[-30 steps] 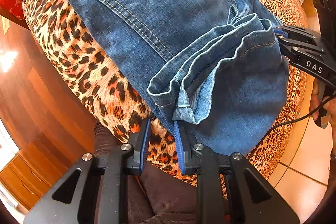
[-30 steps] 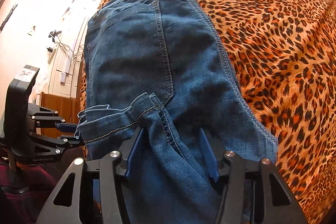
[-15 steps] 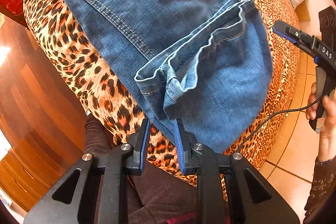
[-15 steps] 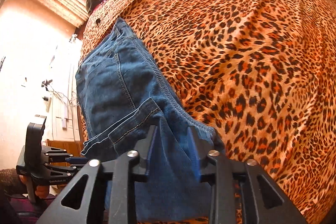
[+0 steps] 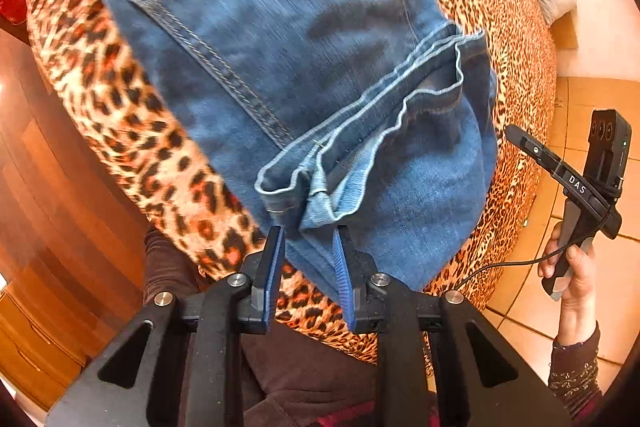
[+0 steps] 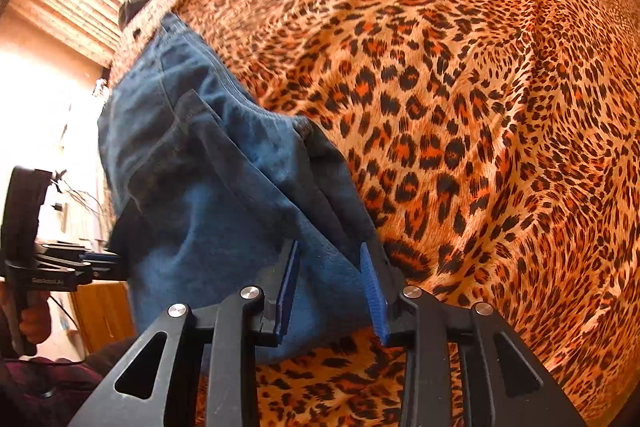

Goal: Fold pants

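Your left tongs (image 5: 308, 259) are opening and your right tongs (image 6: 330, 283) are closing, both empty, so the jeans (image 5: 304, 67) on the bed (image 6: 460, 107) could unfold at 5 o'clock.

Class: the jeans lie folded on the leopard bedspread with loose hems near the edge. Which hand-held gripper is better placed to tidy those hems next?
Probably left. The left hand-held gripper hovers right at the hems; the right hand-held gripper is off beside the bed, jaws closing on nothing.
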Tool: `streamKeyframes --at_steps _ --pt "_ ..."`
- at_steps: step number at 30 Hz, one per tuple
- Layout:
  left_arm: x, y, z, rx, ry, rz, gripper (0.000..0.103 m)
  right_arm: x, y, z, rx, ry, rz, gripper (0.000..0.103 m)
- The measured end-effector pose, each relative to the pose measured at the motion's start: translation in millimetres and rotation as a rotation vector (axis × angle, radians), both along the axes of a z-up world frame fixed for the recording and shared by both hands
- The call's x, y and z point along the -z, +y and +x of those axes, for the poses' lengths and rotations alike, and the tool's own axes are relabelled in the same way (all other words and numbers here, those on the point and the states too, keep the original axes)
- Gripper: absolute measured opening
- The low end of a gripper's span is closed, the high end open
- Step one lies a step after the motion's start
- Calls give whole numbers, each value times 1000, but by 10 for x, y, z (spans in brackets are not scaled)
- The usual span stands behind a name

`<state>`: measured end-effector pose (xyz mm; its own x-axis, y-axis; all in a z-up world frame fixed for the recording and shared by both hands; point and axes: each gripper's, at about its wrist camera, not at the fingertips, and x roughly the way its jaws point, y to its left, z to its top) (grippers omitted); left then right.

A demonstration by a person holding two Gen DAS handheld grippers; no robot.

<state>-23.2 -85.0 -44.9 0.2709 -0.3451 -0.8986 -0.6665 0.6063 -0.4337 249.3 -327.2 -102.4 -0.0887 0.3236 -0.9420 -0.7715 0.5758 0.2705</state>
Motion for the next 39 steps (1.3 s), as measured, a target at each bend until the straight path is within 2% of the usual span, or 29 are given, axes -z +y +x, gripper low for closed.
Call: streamKeyframes --at_steps 1,2,3,4,6,8,11,13,15,17,20,22,26,32,34,39 --pt "-50 89 -109 -28 -6 2 26 -74 -21 35 21 10 23 43" --pt "-73 190 -199 -65 -7 -2 29 -135 -31 65 42 17 44 47" --pt "-78 274 -271 -98 -10 -9 34 -181 -25 89 62 26 64 57" --pt "-81 361 -341 -131 -14 -11 35 -210 -2 103 76 36 80 59" --pt "-63 513 -467 -198 -19 -24 35 -227 113 112 91 62 103 59" --pt "9 682 -571 -268 -27 -74 35 -209 277 95 92 84 106 59" --pt "56 950 -678 -335 -55 -114 35 -183 576 20 70 104 95 60" --pt "57 1153 -695 -367 -77 -118 47 -152 802 -39 51 103 75 60" --pt "57 1357 -714 -410 -108 -138 52 -154 964 -99 36 99 64 60" --pt "66 1528 -673 -448 -148 -178 52 -148 1168 -108 34 98 54 65" --pt "95 1774 -563 -491 -193 -231 54 -124 1492 -85 31 88 37 66" --pt "130 1942 -507 -511 -201 -261 57 -91 1713 -42 39 92 30 66" --pt "238 2162 -371 -540 -204 -310 57 -10 2204 62 43 120 30 68" --pt "429 2396 -408 -579 -221 -396 58 253 3000 22 -77 134 -25 72" --pt "482 2439 -439 -594 -230 -421 64 359 3245 -30 -136 132 -51 72" --pt "594 2467 -436 -649 -251 -489 64 619 3717 -177 -289 124 -106 72"
